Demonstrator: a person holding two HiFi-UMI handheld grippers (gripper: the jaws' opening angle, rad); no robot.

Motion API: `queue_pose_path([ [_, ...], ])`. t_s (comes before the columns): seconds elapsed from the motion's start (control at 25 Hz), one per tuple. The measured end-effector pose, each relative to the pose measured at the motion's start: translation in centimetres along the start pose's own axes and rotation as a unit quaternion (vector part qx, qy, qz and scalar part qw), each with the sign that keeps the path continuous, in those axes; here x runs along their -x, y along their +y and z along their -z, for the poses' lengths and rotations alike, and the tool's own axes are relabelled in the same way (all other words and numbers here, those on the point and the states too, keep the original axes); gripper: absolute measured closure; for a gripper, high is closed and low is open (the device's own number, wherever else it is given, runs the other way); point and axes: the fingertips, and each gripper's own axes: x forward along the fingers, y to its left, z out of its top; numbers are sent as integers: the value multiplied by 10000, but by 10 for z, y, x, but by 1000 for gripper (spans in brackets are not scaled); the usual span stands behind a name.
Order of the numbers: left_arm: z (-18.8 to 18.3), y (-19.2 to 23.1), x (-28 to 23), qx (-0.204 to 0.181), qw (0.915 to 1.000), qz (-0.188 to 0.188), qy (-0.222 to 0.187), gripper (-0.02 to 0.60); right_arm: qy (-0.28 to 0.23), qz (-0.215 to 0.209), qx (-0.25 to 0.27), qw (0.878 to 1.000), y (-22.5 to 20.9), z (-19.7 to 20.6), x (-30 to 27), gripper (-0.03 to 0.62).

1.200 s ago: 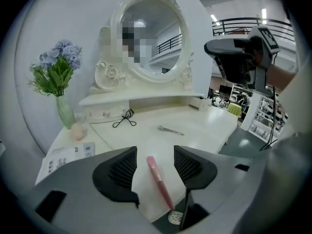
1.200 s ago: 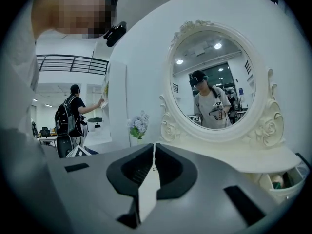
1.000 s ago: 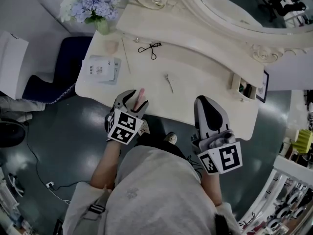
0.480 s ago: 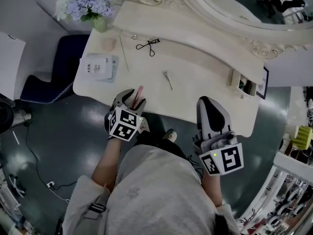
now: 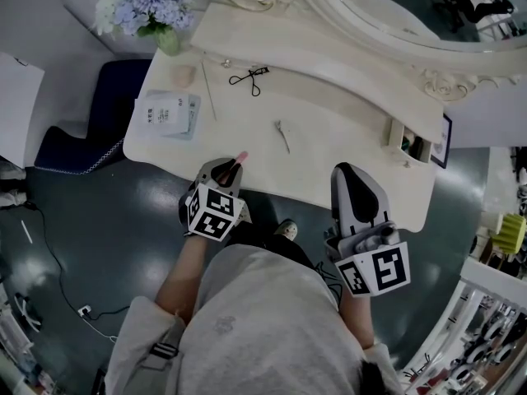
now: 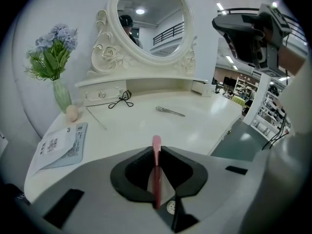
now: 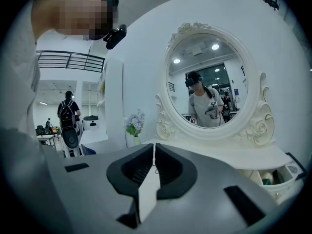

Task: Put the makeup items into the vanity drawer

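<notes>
1. Left claw (image 6: pixel 156 149) has just been closing, and its black jaws now pinch a slim pink stick (image 6: pixel 156 172) squarely between the pads, the rounded pink tip poking out past them.
2. That claw sits at the front edge of the cream vanity table (image 5: pixel 338 130), angled down towards the top. Whether the stick touches the surface, I can't tell.
3. Right claw (image 7: pixel 154 147) is off to the right, just in front of the table edge, its jaws drawn together with only a thin slit between them and nothing in it.
4. Further back on the tabletop lies a thin silver hair clip (image 5: pixel 284 136), well apart from the left claw.
5. Back by the raised shelf there's a black eyelash curler (image 5: pixel 251 78), with a long thin pale stick (image 5: pixel 210 93) just to its left.
6. On the left end, a flat pale-blue printed packet (image 5: pixel 169 113) lies near the edge, a small beige egg-shaped sponge (image 5: pixel 183 76) behind it.
7. At the back left corner stands a glass vase of lilac flowers (image 5: pixel 148 6).
8. Over on the right end, a small cream drawer (image 5: pixel 409 145) stands pulled open, well apart from the pink stick.
</notes>
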Motion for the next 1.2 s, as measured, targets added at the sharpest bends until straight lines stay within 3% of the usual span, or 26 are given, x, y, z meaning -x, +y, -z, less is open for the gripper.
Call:
queue_pose_path([
  [0.36, -6, -7, 5, 154, 9994, 250, -158, 522, -54, 15, 3, 10000, 2, -3, 4, 568],
  [0.64, -41, -14, 28, 292, 9935, 433, -1011, 523, -179, 29, 19, 9998, 3, -10, 9, 568],
  [0.88, -75, -16, 55, 329, 9829, 474, -1751, 523, -298, 50, 82, 9995, 2, -16, 14, 568],
  [1.2, -107, -29, 83, 284, 9680, 683, -2399, 523, -407, 106, 117, 9990, 1, -21, 22, 569],
])
